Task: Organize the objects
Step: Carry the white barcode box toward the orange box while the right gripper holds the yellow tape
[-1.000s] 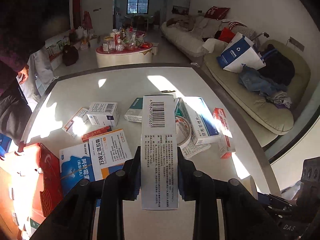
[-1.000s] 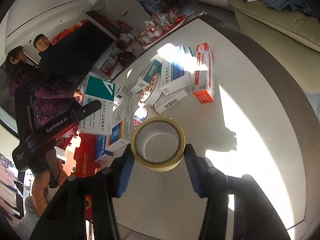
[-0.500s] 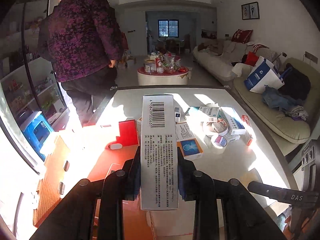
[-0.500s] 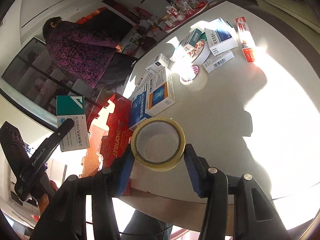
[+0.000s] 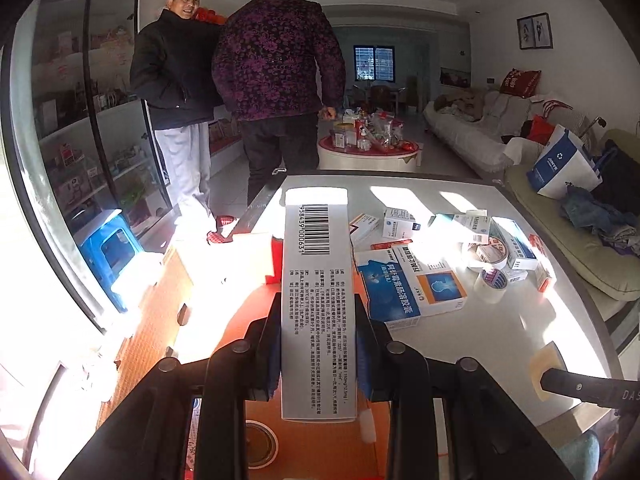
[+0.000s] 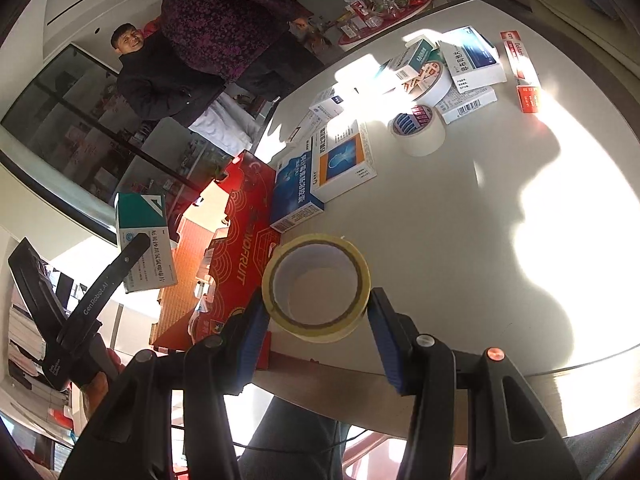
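Left wrist view, nearest first: the left gripper point(image 5: 318, 344) is clamped on a tall white medicine box point(image 5: 316, 300) with a barcode near its top, one blue pad pressed on each long side. The box hangs above the open red carton point(image 5: 256, 320), which sits at the near left edge of the white table point(image 5: 460, 344). Just past the carton lies a blue-and-white medicine box point(image 5: 386, 288) with an orange-and-white medicine box point(image 5: 434, 280) resting partly on it. Beyond them is a small roll of printed tape point(image 5: 491, 282), then a cluster of smaller boxes point(image 5: 472, 228) around a larger white tape roll point(image 5: 490, 254). Farther off, two people point(image 5: 240, 92) stand by glass-fronted shelves point(image 5: 72, 152), near a round coffee table point(image 5: 368, 148) crowded with bottles; a sofa point(image 5: 576, 236) with clothes and a bag runs along the right.

Right wrist view: the right gripper point(image 6: 318, 312) grips a roll of yellowish clear tape point(image 6: 316, 286) by its outer rim, held over the near edge of the table, just beside the red carton point(image 6: 236, 248). To the left, the other gripper carries its box point(image 6: 144, 240) in the air. A long red-and-white box point(image 6: 522, 70) lies apart at the far right.
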The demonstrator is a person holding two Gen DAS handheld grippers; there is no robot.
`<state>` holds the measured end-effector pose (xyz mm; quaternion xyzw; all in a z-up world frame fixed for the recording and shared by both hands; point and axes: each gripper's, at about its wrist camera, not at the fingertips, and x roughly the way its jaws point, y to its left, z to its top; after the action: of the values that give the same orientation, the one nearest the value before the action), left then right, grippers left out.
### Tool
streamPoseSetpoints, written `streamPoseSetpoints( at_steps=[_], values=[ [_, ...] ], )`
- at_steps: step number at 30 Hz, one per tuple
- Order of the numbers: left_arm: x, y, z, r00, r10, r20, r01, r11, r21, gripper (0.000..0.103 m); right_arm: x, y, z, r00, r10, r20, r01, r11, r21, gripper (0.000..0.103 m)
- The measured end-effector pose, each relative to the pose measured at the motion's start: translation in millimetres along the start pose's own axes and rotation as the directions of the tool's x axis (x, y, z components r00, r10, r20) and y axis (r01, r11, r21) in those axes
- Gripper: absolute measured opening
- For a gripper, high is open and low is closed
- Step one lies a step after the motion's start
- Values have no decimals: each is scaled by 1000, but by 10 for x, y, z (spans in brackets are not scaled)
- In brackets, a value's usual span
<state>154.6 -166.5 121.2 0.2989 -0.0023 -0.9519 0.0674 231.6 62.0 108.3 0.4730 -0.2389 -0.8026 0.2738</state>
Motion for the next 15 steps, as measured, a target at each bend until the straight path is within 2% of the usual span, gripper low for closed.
streamPoseSetpoints(
  at_steps=[5,15],
  values=[
    [25,56,-52,1000,12,-6,-12,1000,-5,31,22,67,-1,998,-70,6,70,996,-57,50],
    [71,82,-70,1000,12,-15,-12,1000,-13,31,40,126,2,993,-116,18,117,987,-106,50]
  ],
)
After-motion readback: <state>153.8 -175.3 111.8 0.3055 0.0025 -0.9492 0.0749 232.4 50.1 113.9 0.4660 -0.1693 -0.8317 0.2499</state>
